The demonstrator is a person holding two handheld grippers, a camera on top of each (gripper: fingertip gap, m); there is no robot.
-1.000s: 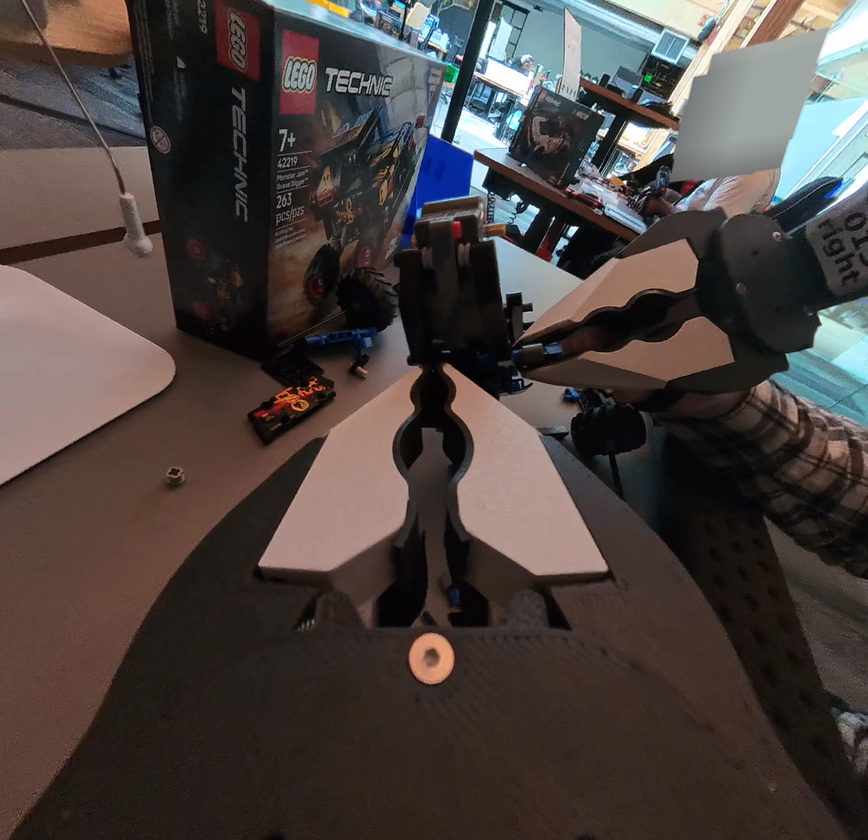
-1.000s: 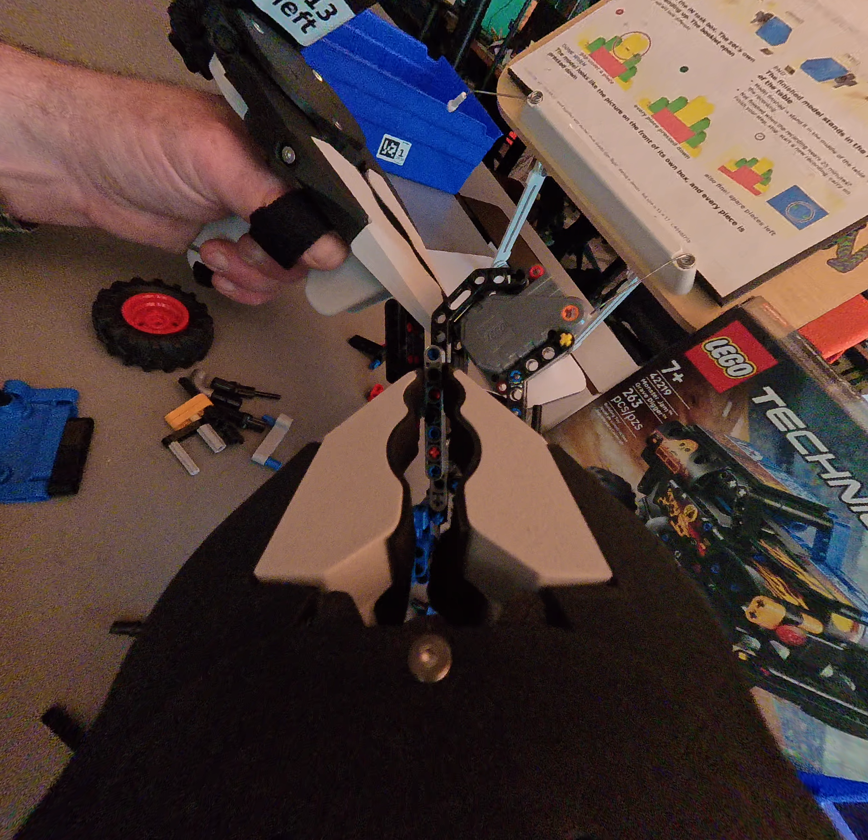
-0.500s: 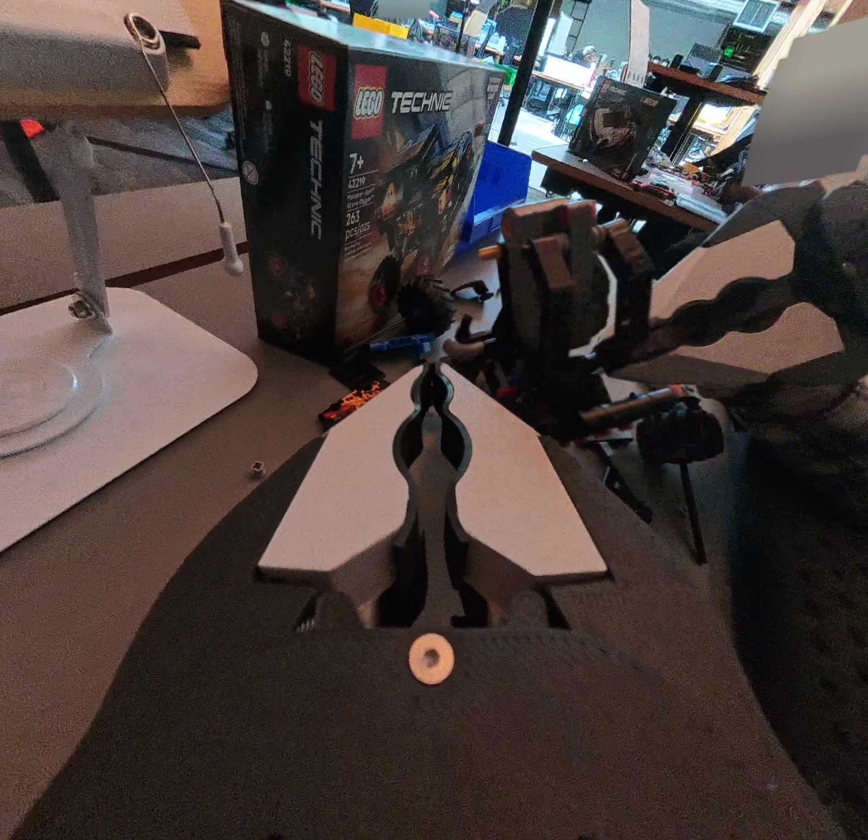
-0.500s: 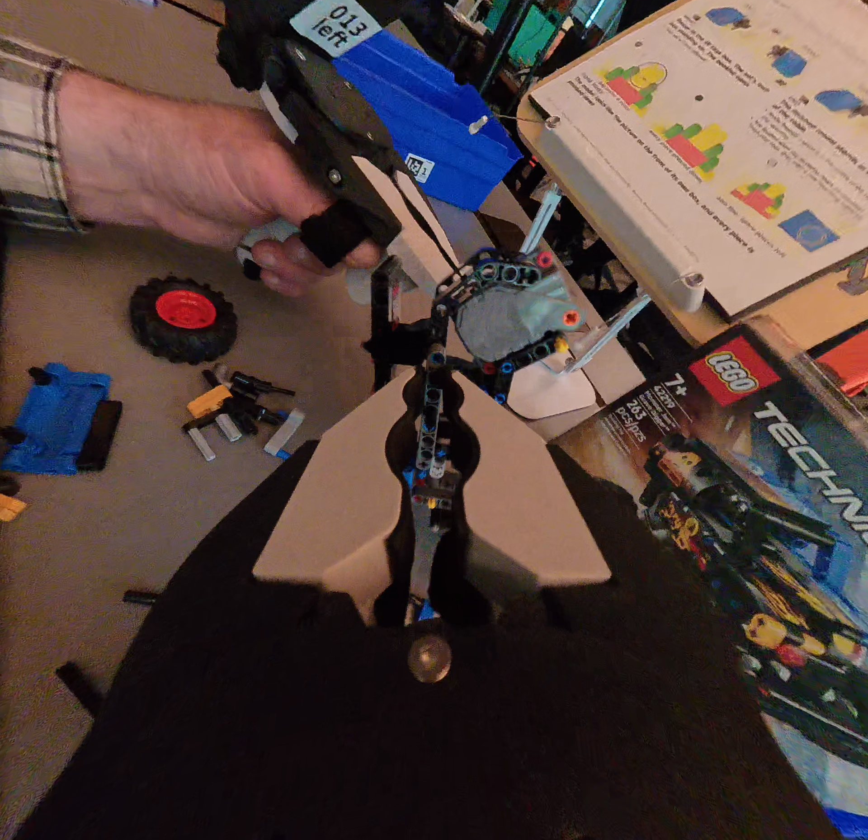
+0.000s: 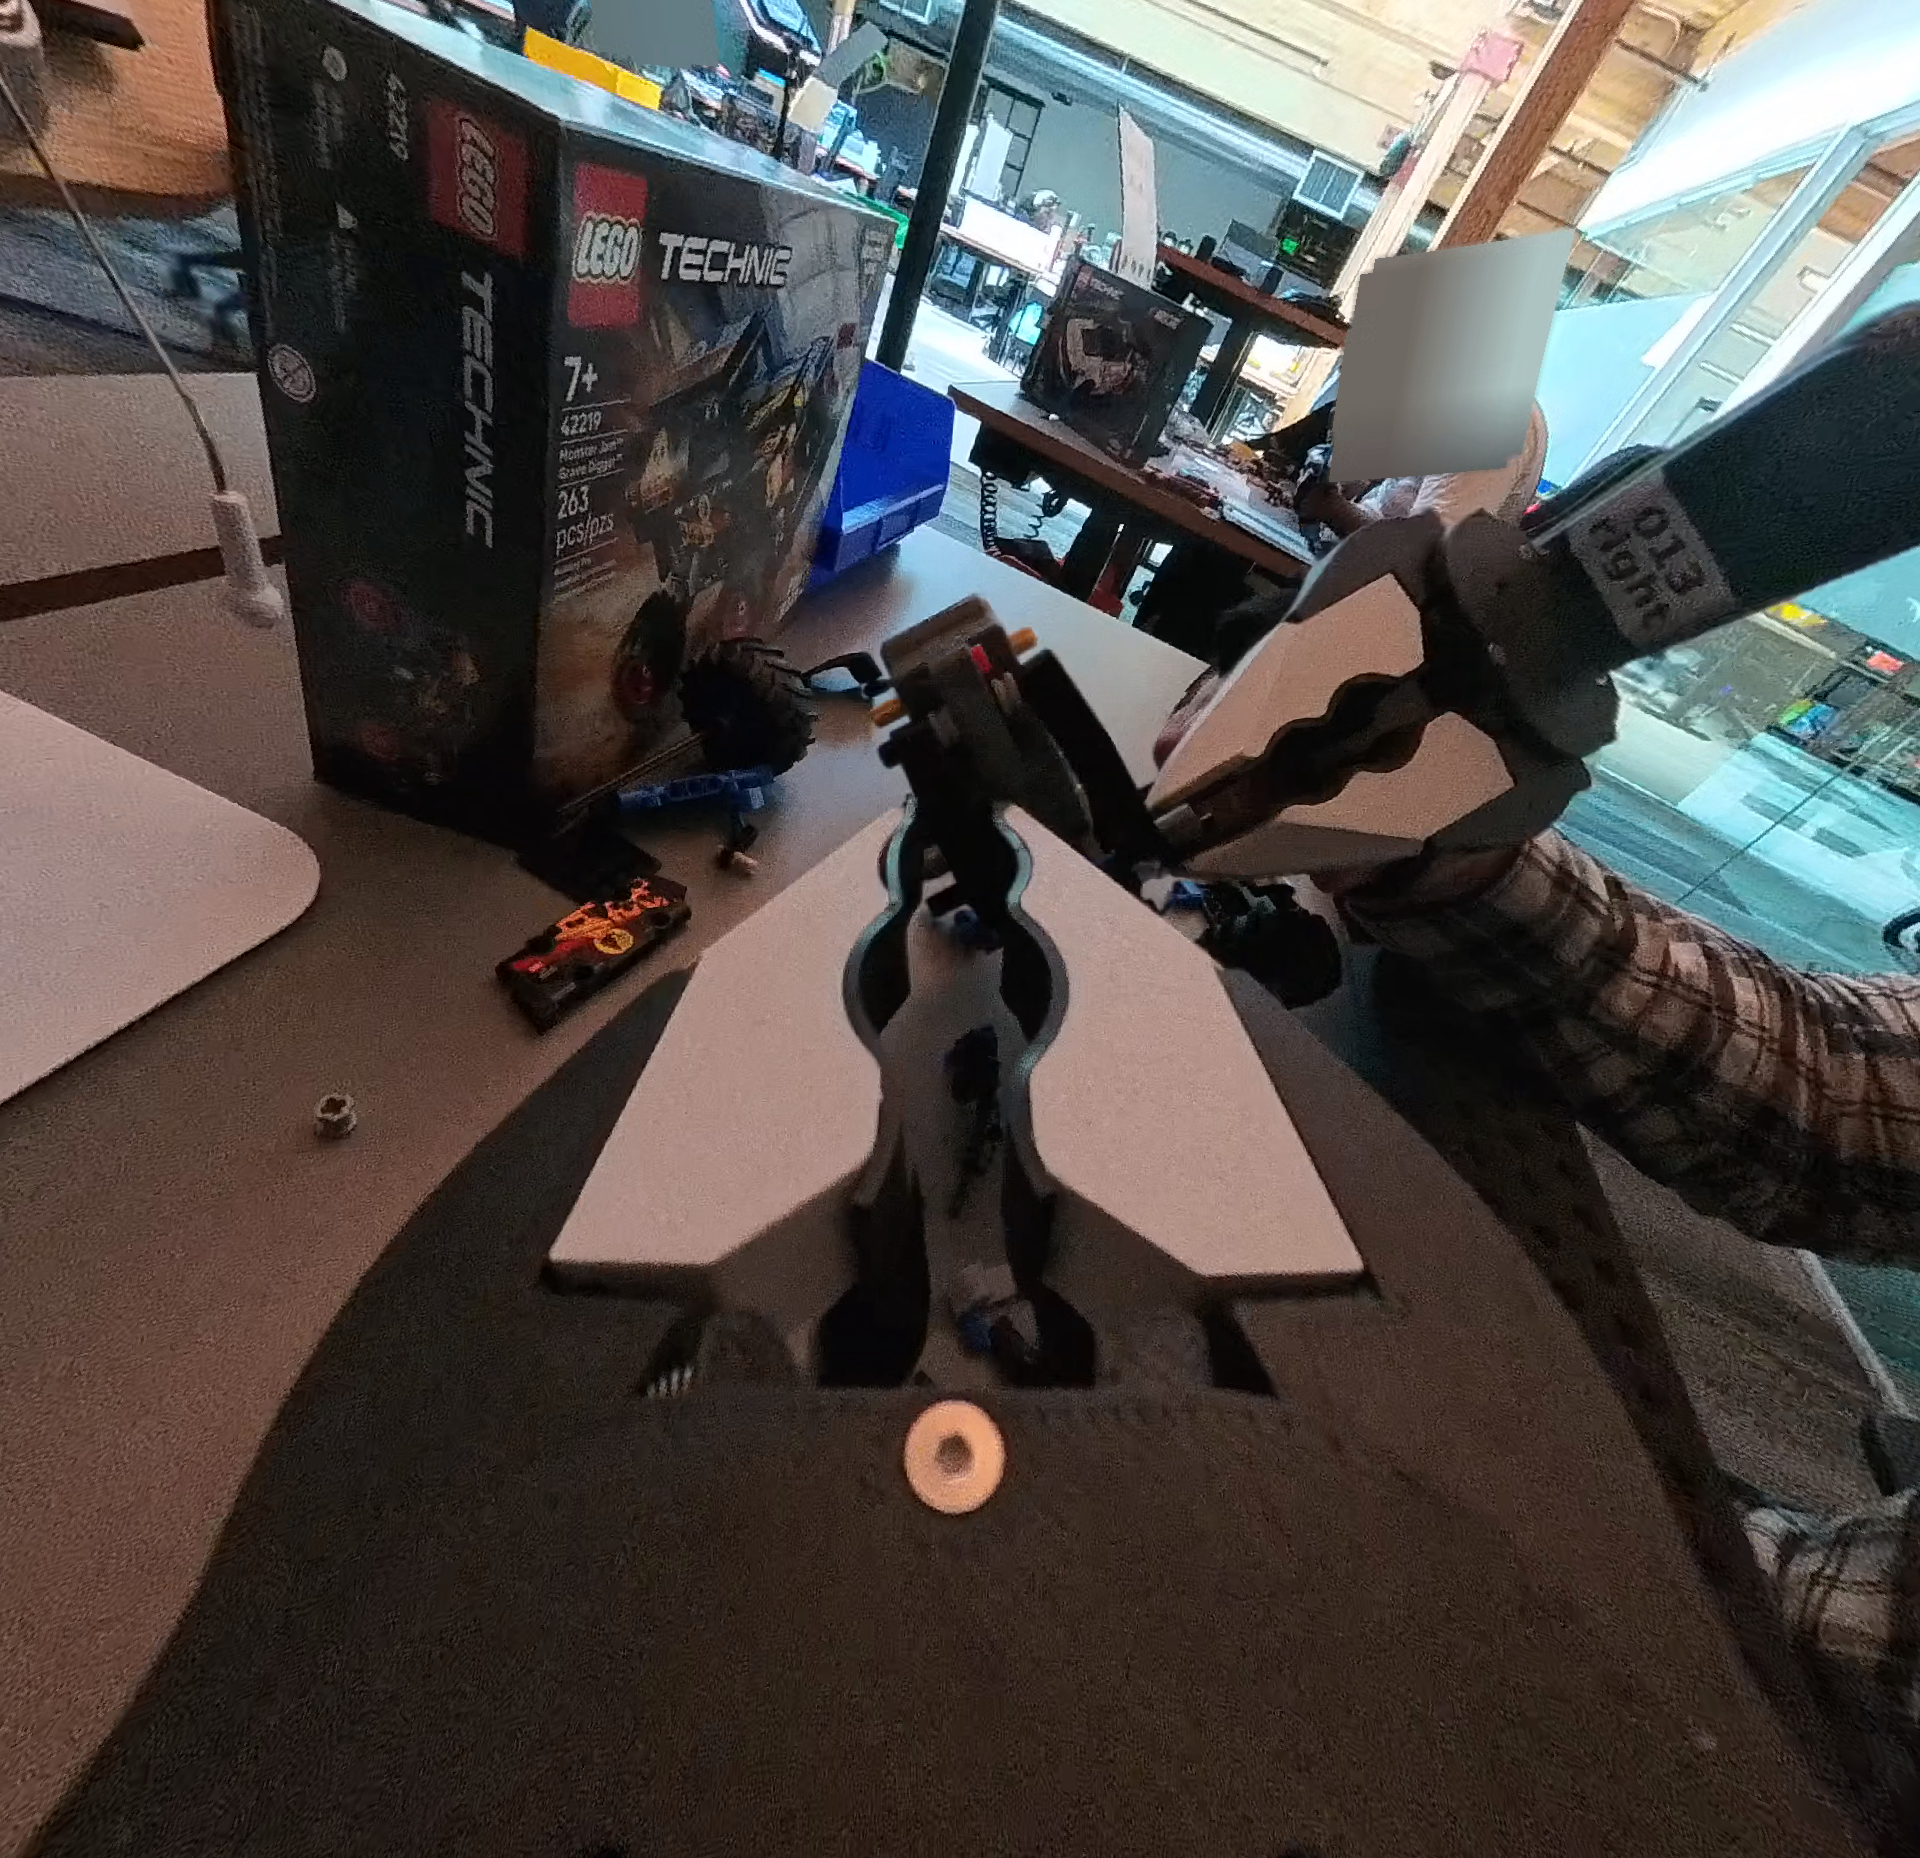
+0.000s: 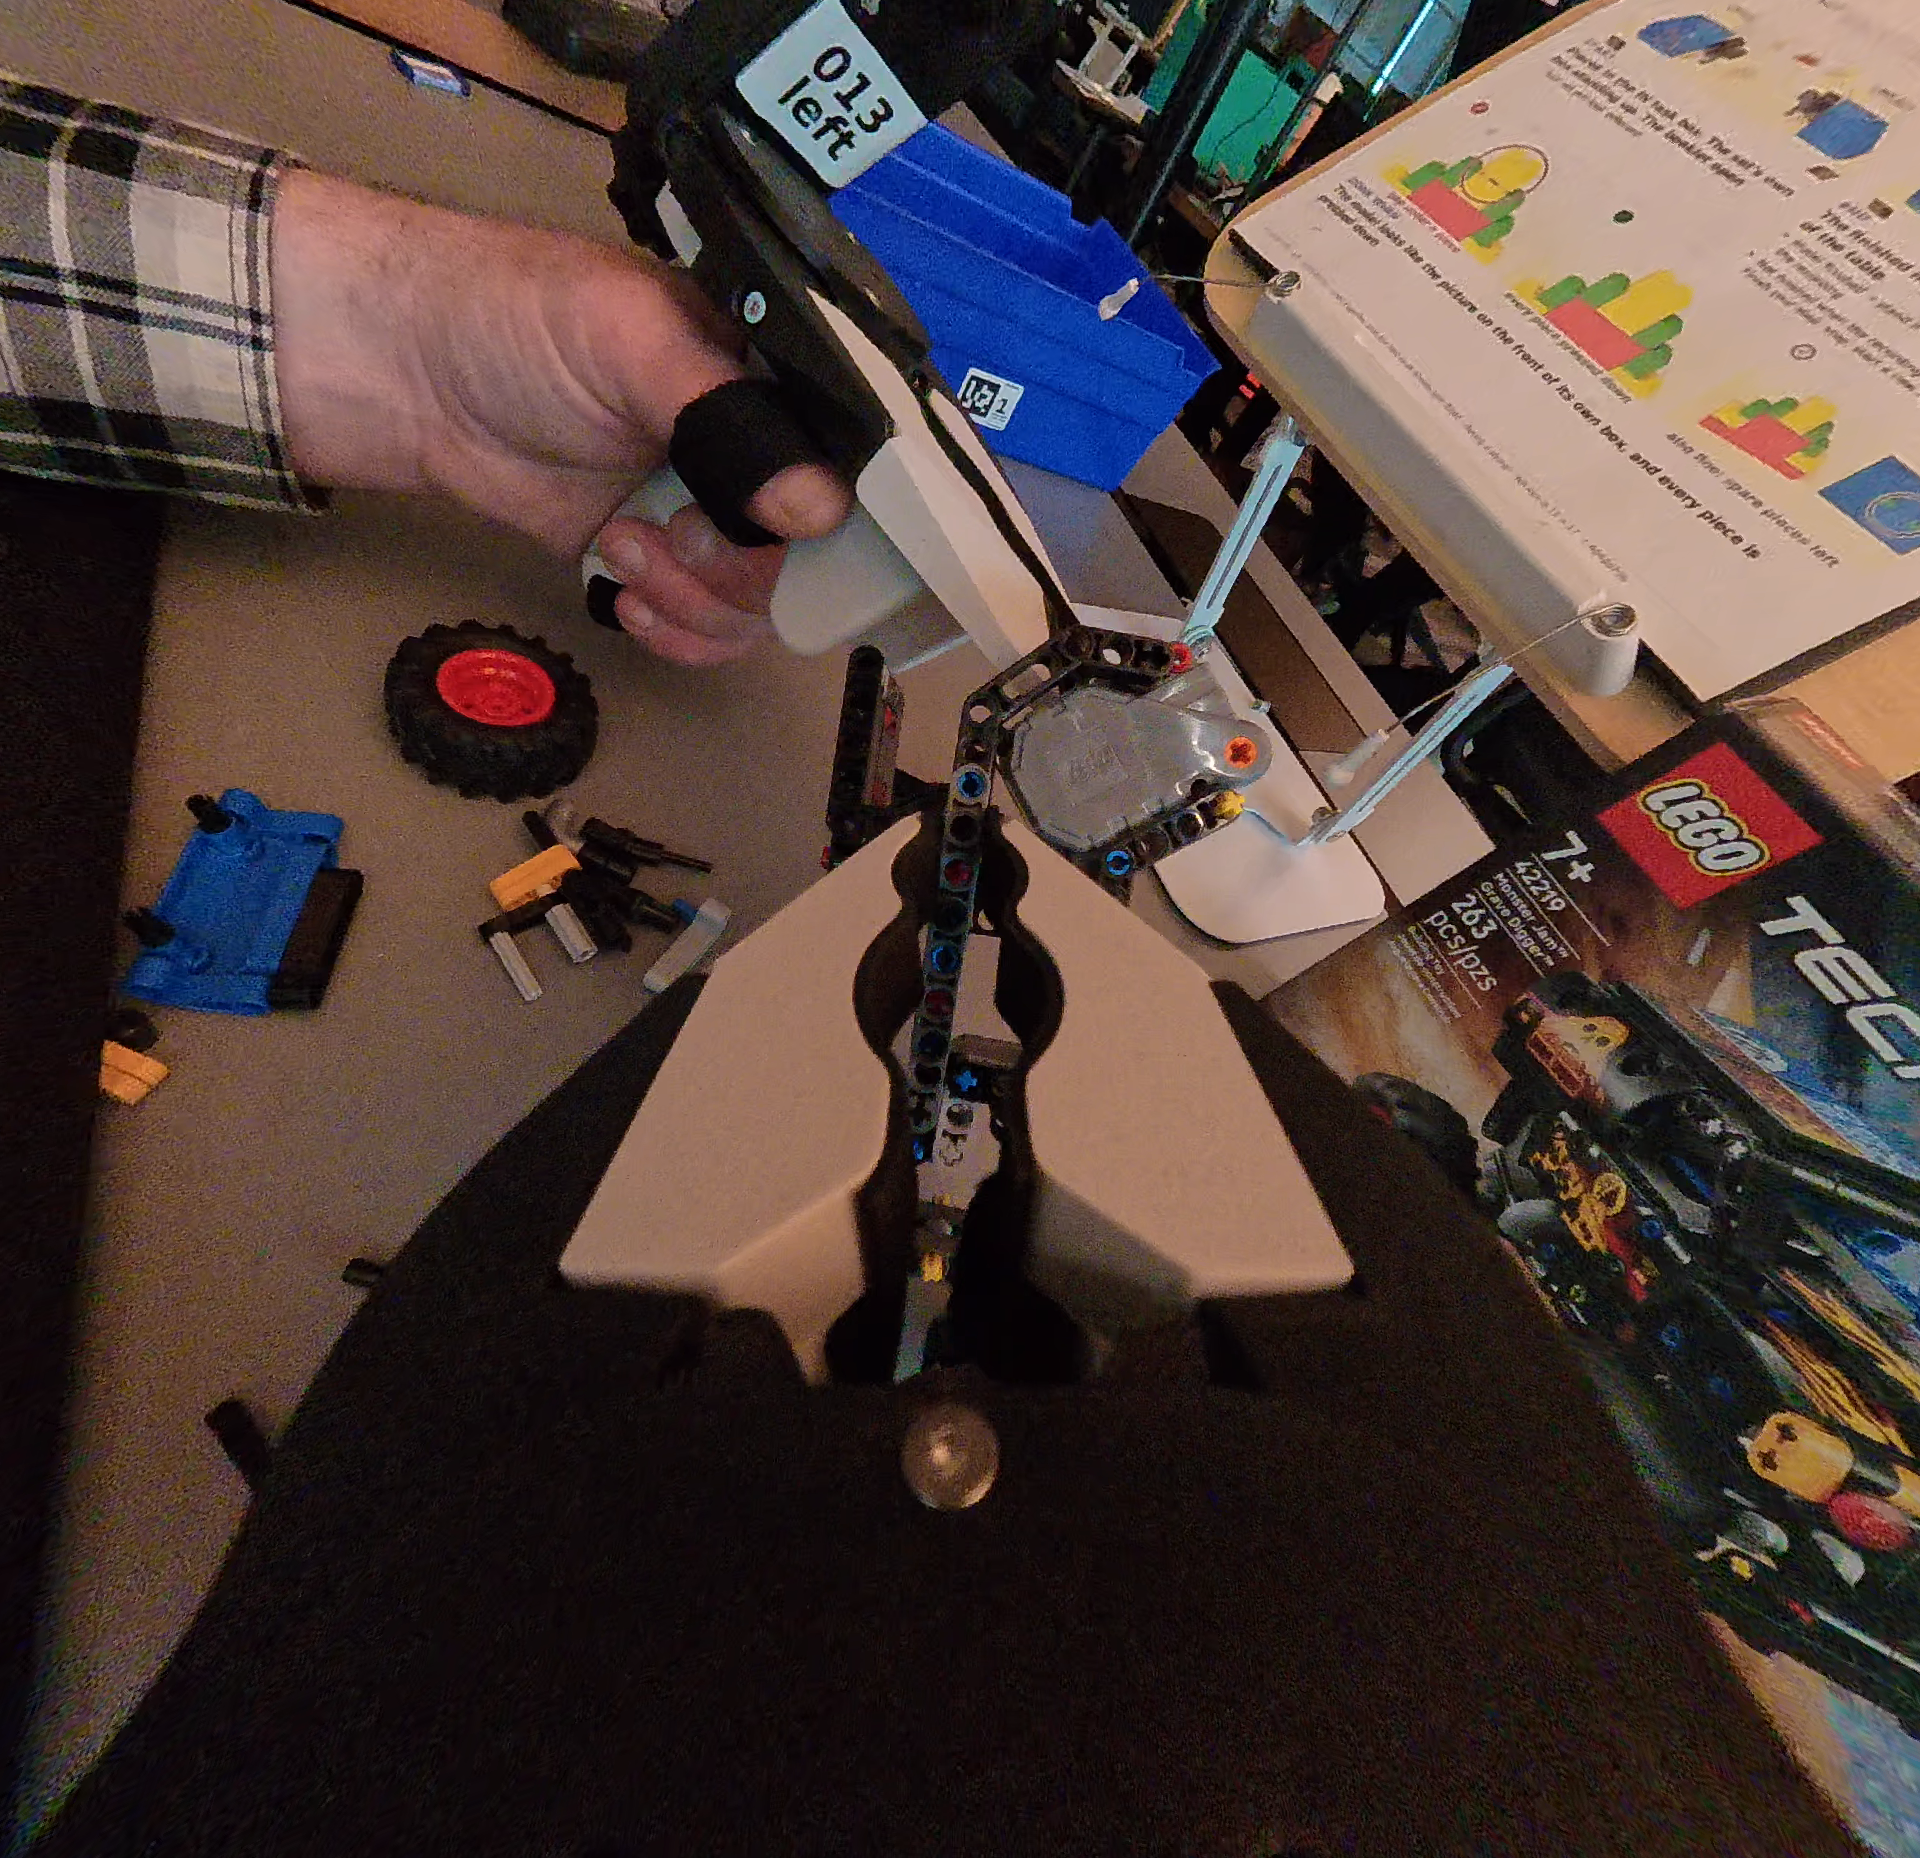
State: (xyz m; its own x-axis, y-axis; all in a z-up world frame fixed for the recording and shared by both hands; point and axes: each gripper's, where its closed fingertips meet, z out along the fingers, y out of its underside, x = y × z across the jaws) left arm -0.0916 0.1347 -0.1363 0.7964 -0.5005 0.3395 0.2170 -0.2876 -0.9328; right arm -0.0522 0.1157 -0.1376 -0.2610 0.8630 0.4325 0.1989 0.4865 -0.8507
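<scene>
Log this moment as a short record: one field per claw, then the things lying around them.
left claw: shut on the dark brick assembly, gripping its black frame
right claw: shut on the same assembly's black beam
table: loose wheel with red hub, blue piece, pile of small pins
behind: toy set box, blue bin, instruction sheet on a stand

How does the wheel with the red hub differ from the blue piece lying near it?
The wheel is round, a black knobbly tyre around a red hub; the blue piece is a boxy panel with a black end. The wheel lies alone, while the blue piece has black pins sticking from it. Both lie loose on the table, held by nothing.
</scene>
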